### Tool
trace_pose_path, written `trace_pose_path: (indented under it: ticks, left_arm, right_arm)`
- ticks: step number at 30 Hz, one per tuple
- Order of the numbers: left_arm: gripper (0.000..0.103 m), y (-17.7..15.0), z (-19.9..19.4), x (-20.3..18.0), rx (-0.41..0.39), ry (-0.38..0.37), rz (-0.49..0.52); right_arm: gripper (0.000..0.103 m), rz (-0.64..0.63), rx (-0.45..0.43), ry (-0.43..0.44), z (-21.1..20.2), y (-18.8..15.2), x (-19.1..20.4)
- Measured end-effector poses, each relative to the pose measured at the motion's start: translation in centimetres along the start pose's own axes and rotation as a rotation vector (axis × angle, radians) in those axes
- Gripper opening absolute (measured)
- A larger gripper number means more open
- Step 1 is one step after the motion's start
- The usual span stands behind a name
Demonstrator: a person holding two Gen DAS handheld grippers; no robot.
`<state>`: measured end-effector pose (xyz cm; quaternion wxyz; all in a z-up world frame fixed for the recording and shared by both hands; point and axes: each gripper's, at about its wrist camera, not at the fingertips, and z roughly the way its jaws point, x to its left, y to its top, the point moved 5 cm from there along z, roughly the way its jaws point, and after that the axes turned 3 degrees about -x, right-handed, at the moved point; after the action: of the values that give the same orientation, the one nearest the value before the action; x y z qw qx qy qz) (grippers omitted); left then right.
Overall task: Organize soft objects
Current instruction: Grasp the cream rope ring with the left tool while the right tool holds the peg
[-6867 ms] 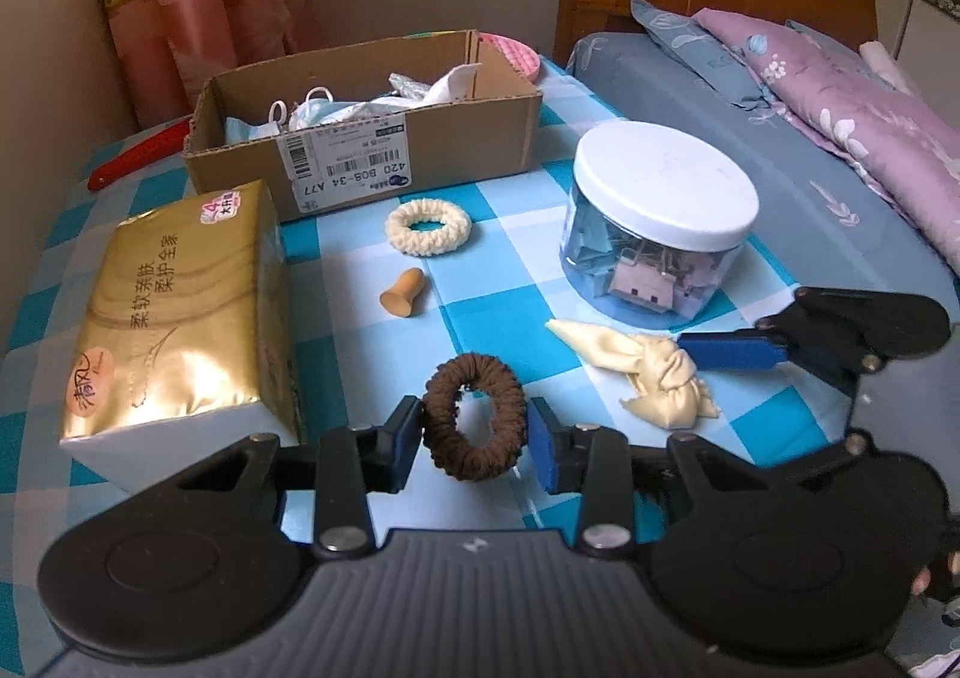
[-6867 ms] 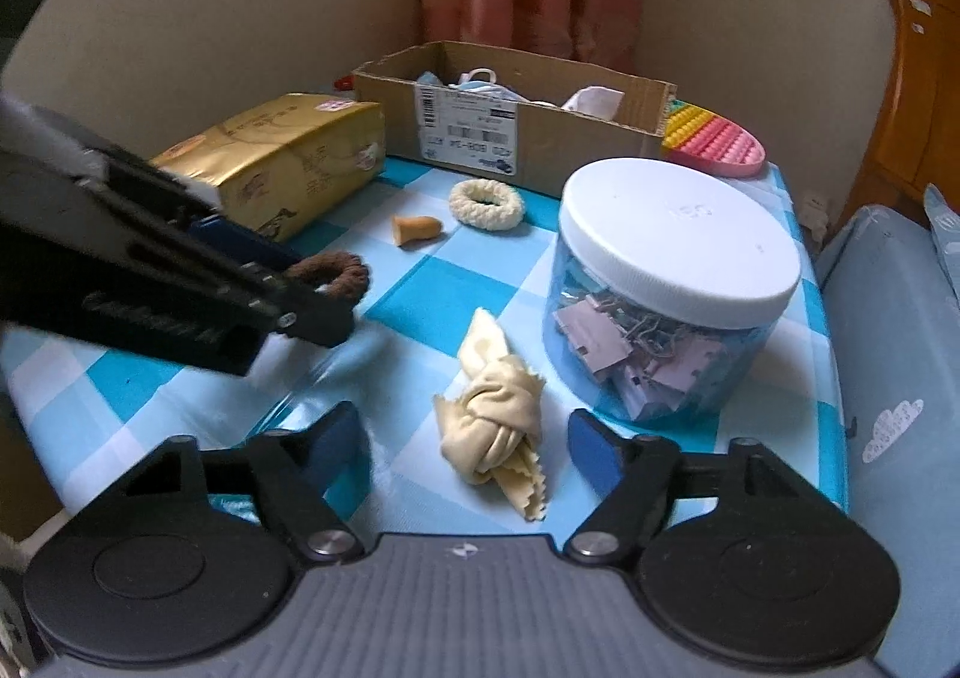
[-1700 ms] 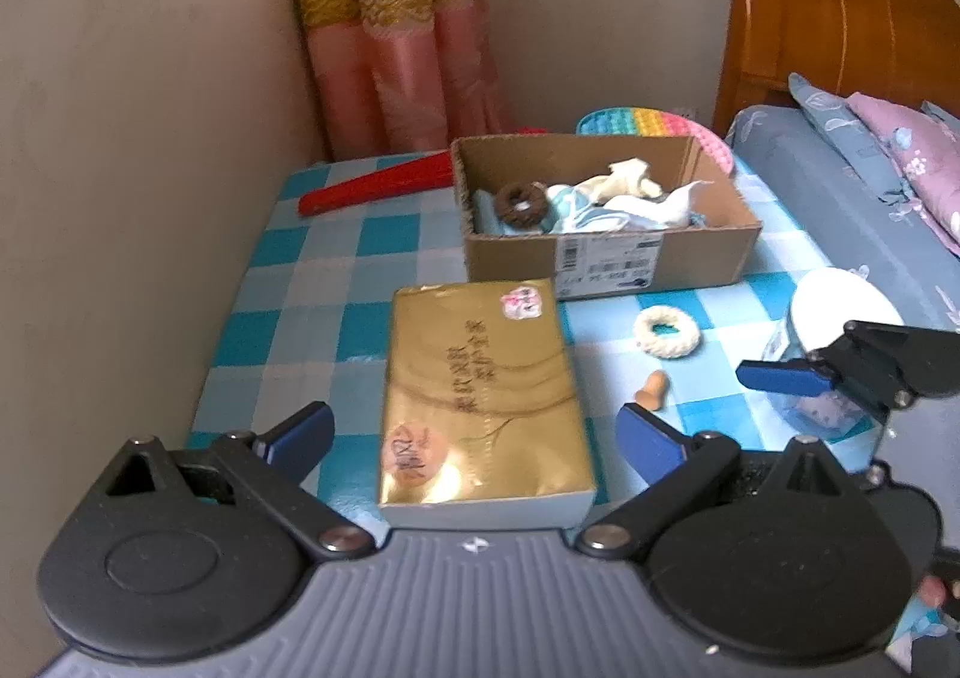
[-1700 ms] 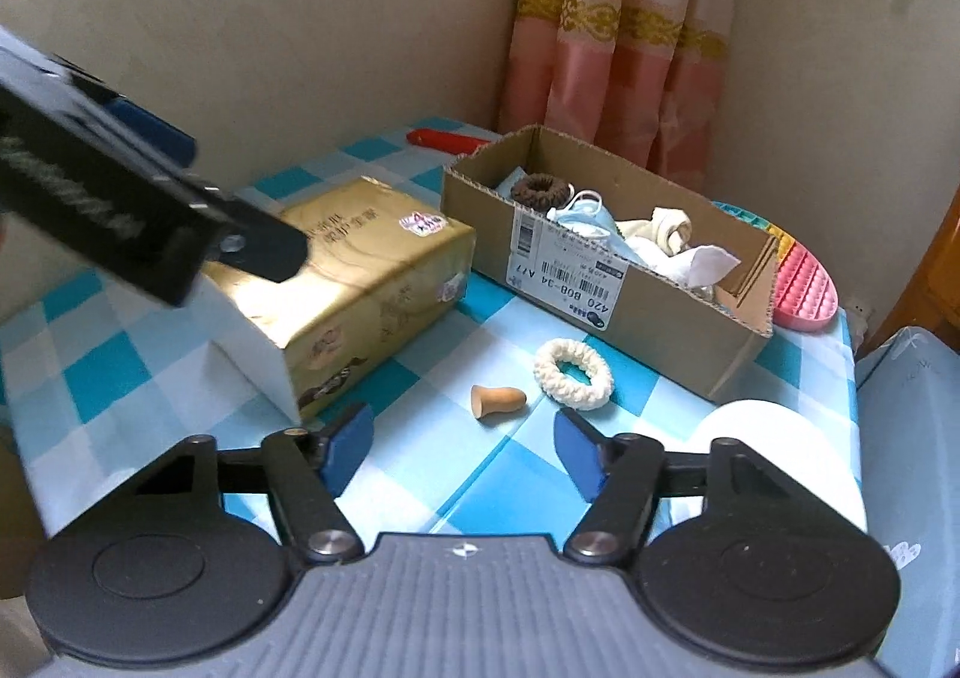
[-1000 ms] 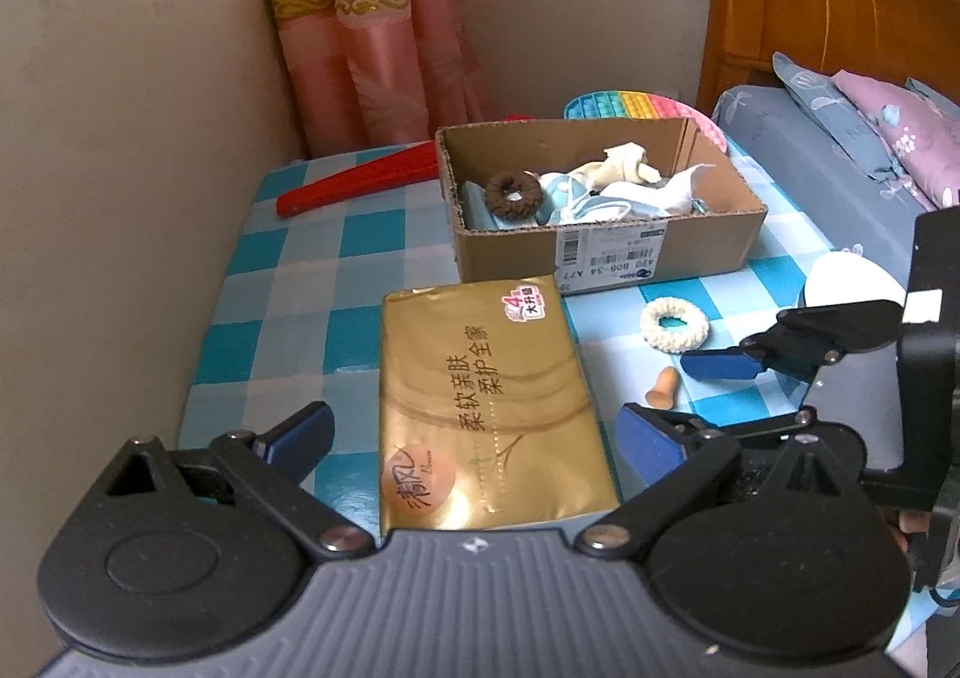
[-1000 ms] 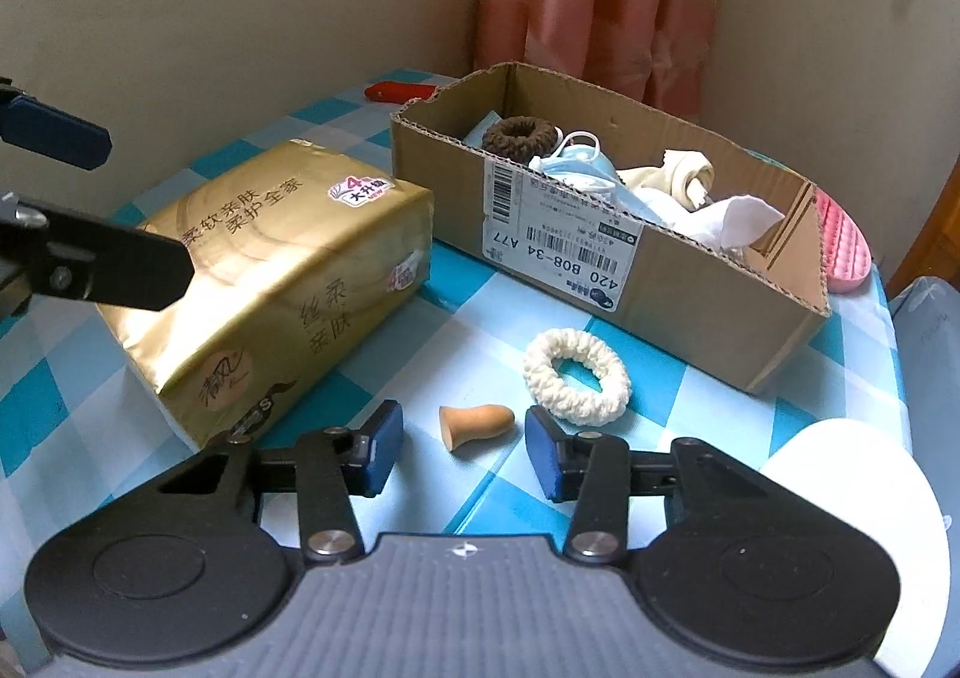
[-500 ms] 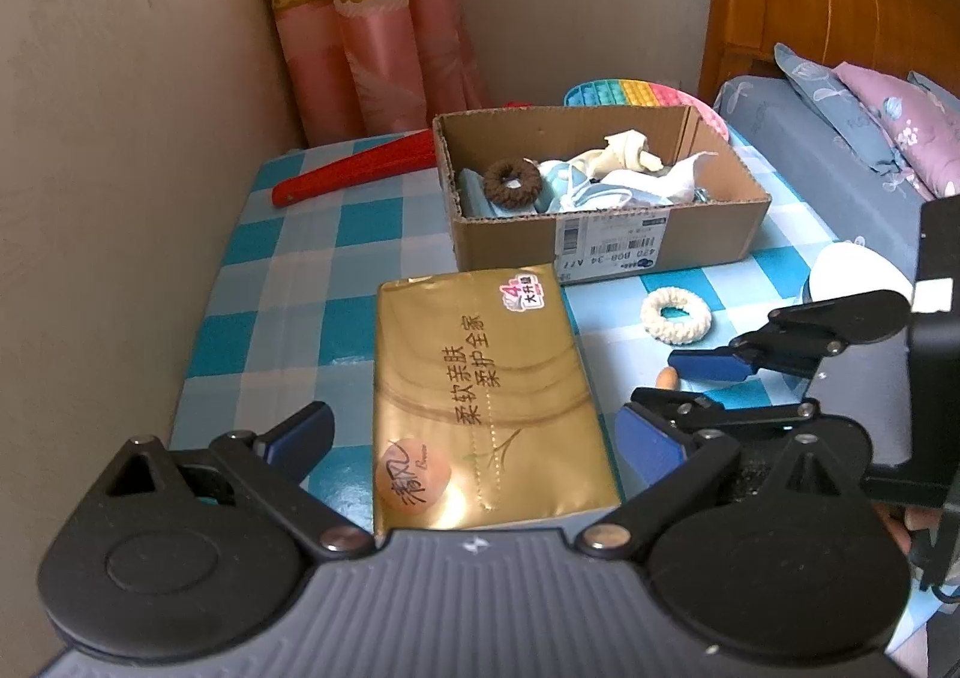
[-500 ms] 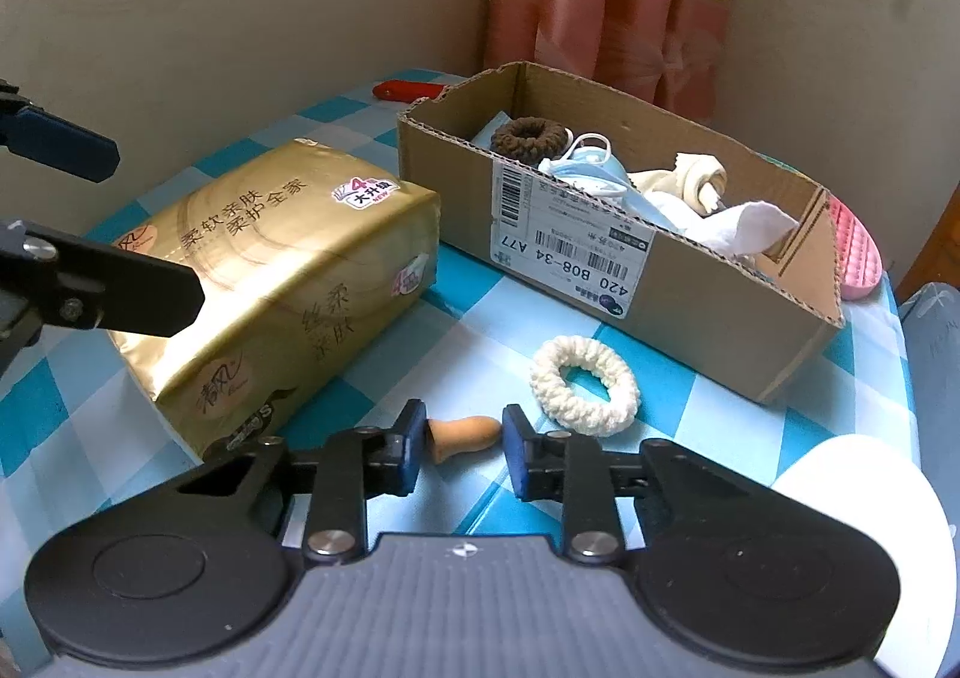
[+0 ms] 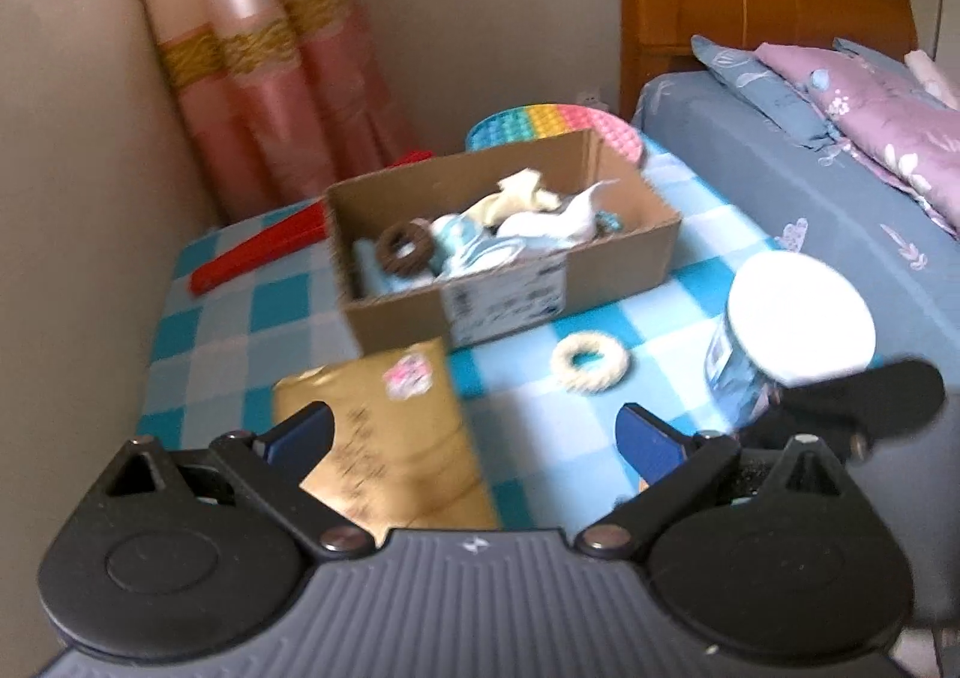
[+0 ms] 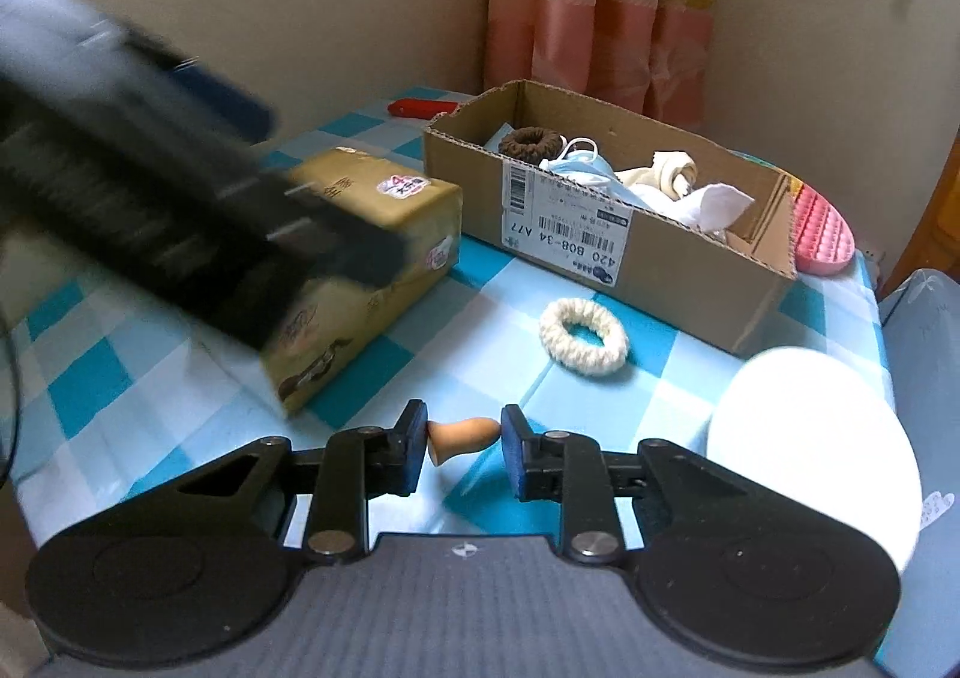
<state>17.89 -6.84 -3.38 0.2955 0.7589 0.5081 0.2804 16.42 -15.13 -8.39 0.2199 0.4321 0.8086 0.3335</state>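
A blue-and-white checked bench stands in a corner by pink curtains. At the left, the left gripper hangs with its jaws spread wide and nothing between them, above a gold tissue pack. Further right, the cardboard box holds a brown hair tie, masks and cloth. A cream hair tie lies in front of it. The right gripper pinches a tan earplug end to end. A white-lidded jar stands at the right.
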Motion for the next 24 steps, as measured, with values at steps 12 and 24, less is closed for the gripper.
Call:
trace_pose_path:
  ticks: [12, 24]
  left_arm:
    - [0.085, 2.1, 6.1, -4.5, 0.027, -0.036, 0.024]
    - [0.068, 1.3, 10.0, -5.8, 0.108, -0.071, 0.003]
  right_arm:
    - [0.031, 0.036, -0.023, -0.013, -2.2, -2.1, -1.1]
    - [0.031, 0.039, -0.030, 0.012, -2.8, -2.5, -1.6]
